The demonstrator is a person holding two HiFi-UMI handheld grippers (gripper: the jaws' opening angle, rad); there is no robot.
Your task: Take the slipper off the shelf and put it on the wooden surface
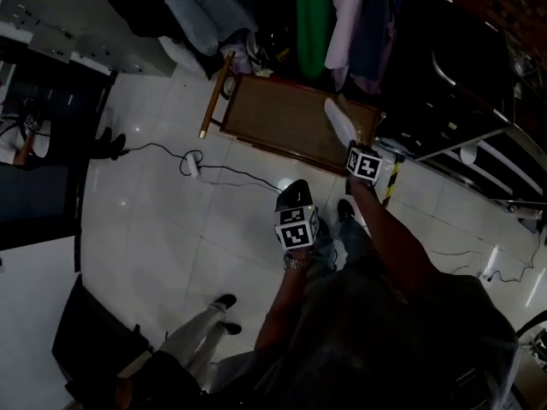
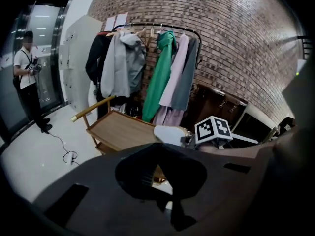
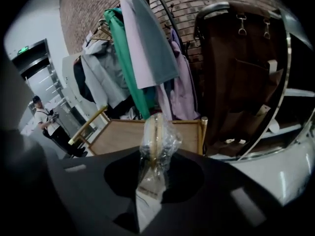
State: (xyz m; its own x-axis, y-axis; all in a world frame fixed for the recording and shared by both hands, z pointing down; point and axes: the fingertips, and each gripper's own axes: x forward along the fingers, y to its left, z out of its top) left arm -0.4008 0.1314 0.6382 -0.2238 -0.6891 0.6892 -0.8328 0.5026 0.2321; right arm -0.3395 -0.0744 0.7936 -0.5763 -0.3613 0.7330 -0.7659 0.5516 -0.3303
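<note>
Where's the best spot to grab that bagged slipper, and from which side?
The slipper is flat and on edge, so I'd pinch its near end across the thickness, approaching along its length, as the right gripper does. Clamp sole, not loose plastic.

A pale, flat slipper (image 1: 338, 120) sealed in a crinkled clear plastic bag is clamped at its near end in the right gripper (image 1: 349, 142). It stands on edge and points far-left over the right end of the brown, rectangular, raised-rim wooden surface (image 1: 278, 118). Whether it touches the wood cannot be told.
</note>
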